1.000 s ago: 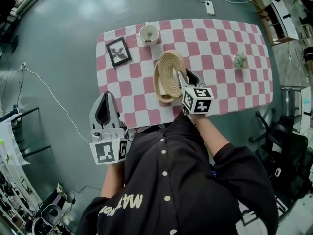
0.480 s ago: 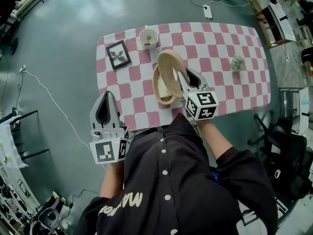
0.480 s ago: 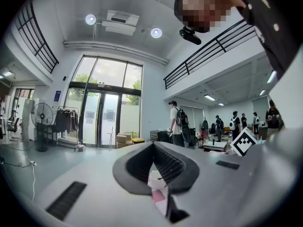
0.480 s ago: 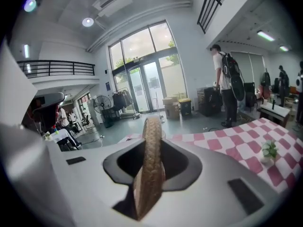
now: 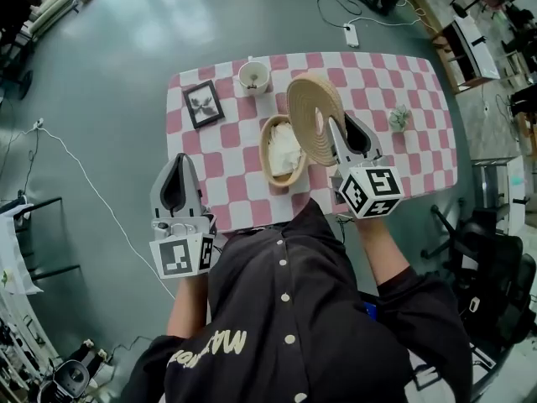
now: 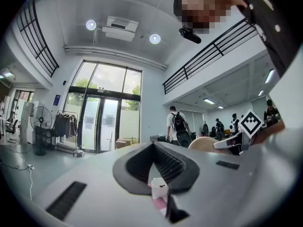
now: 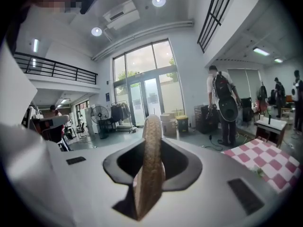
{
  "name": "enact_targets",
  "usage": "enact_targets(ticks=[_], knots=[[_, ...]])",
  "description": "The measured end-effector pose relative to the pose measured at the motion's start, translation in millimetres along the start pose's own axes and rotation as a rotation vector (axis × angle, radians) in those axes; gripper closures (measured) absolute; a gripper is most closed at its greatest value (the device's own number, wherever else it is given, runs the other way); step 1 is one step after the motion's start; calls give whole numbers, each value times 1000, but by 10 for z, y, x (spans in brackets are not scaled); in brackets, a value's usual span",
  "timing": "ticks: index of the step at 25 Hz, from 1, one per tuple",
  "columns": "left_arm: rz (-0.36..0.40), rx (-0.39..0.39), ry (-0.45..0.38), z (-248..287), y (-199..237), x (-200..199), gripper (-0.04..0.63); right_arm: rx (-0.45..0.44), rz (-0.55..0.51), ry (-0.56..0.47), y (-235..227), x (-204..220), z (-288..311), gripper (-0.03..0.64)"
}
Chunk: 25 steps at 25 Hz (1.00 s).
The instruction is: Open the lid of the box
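The box is a round woven basket (image 5: 281, 151) on the pink-and-white checked table (image 5: 419, 82); it stands open, with something white inside. Its woven lid (image 5: 314, 117) hangs tilted in the air, up and to the right of the basket. My right gripper (image 5: 341, 129) is shut on the lid's near rim. In the right gripper view the lid (image 7: 150, 164) stands edge-on, pinched between the jaws. My left gripper (image 5: 178, 161) hovers off the table's front left corner, shut and empty. In the left gripper view a white cup (image 6: 159, 189) shows through the slit, and the lid (image 6: 207, 144) shows at right.
On the table stand a framed picture (image 5: 203, 103), a white cup (image 5: 254, 76) and a small plant (image 5: 399, 117). A power strip (image 5: 351, 34) and cables lie on the floor behind it. Several people stand in the hall in the gripper views.
My right gripper has lifted the lid up and to the right, off the basket, so the white contents now show. The left gripper has stayed where it was.
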State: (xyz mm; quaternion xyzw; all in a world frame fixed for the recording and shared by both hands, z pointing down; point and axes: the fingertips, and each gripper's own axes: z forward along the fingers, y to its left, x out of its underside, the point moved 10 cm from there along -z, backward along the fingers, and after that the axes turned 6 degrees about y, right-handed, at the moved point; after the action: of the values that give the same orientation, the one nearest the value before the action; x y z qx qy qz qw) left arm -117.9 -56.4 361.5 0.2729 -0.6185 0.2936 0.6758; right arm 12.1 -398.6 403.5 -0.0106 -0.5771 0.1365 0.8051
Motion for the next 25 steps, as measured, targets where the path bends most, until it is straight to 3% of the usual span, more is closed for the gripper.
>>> enact_targets(ticks=[13,25], knots=[[17,48,-73,170,-26,-191,586,101,0,-228,-218,-505,-659,515],[37,23,-138,218,101,-484,586,160,18,-367,-370,-872,-1141,515]])
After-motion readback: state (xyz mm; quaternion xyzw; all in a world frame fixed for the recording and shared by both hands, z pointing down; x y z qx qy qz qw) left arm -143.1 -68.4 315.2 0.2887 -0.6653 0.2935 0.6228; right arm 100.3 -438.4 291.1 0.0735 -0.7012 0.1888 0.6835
